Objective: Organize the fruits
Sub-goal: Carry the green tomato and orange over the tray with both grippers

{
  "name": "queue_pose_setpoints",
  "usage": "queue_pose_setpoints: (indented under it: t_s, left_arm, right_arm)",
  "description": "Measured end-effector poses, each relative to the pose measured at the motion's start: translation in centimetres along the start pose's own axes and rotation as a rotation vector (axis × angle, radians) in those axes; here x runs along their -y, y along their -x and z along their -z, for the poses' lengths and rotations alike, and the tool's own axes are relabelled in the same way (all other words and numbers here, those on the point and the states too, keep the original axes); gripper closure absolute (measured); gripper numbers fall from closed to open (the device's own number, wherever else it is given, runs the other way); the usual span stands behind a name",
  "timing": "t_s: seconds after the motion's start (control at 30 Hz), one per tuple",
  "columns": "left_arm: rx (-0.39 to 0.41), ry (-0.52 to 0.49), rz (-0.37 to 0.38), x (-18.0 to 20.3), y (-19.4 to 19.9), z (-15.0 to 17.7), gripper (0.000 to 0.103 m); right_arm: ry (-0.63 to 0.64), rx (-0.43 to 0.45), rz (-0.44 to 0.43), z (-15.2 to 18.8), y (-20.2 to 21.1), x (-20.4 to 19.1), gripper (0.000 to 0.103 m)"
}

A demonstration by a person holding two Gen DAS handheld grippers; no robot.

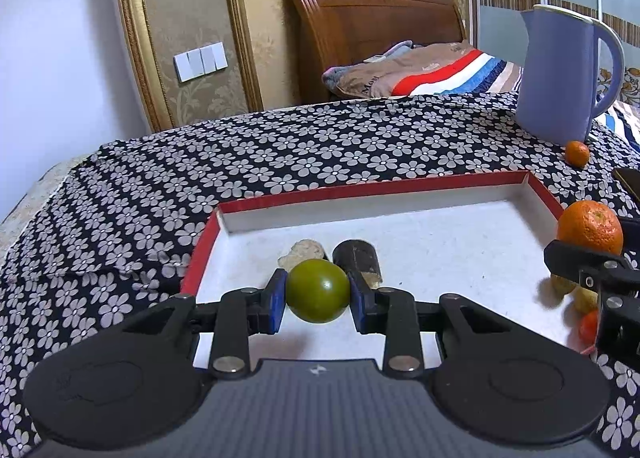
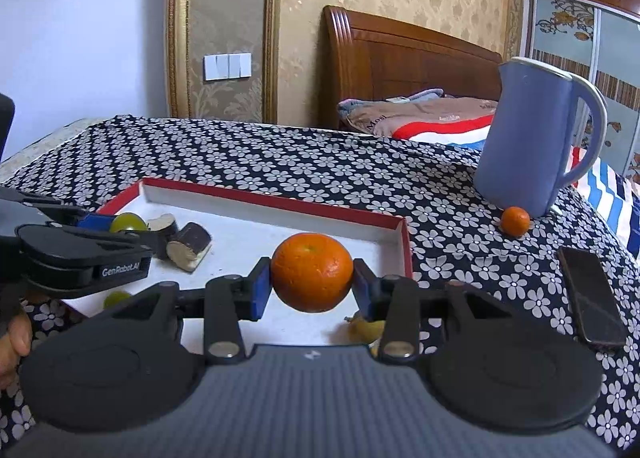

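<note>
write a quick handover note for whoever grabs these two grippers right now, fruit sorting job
Left gripper: shut on a green fruit, held over the red-rimmed tray.
Right gripper: shut on a large orange, also over the tray.
In the tray: two dark cut pieces and a few small fruits near its front edge.
Left to do: set both held fruits down; a small orange sits outside the tray by the blue jug.
</note>
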State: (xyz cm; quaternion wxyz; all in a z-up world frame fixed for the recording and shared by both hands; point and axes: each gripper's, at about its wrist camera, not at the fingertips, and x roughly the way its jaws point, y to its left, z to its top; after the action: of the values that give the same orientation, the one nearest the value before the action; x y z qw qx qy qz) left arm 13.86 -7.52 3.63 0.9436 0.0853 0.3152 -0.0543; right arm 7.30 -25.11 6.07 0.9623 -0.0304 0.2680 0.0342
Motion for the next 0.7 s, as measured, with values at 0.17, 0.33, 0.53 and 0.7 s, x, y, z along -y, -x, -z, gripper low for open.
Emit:
queue_pose_setpoints:
  t_s: [0.17,0.33,0.53,0.7]
  left_arm:
    - [0.006,-0.002,0.003,0.4,-0.6,-0.9,0.071]
    - [-0.009,-0.006,0.01,0.9,-1.5,-1.5,0.071]
    - [-0.019,-0.008,0.005,1.4,-2.3,-2.3,0.071]
    - [-0.025,-0.017,0.012,2.1,-2.8,-2.8,0.071]
  right_arm:
    - [-0.002,-0.018,0.021,-0.4,-1.1,0.6,0.063]
    - [-0.026,-0.038,0.009,-0.8,-2.1,1.4,0.063]
    - [-0.021,-0.048,0.02,-1.3,-2.8,1.7,0.063]
    - [-0.03,-0.061,0.028,-1.3,-3.7,1.9,0.063]
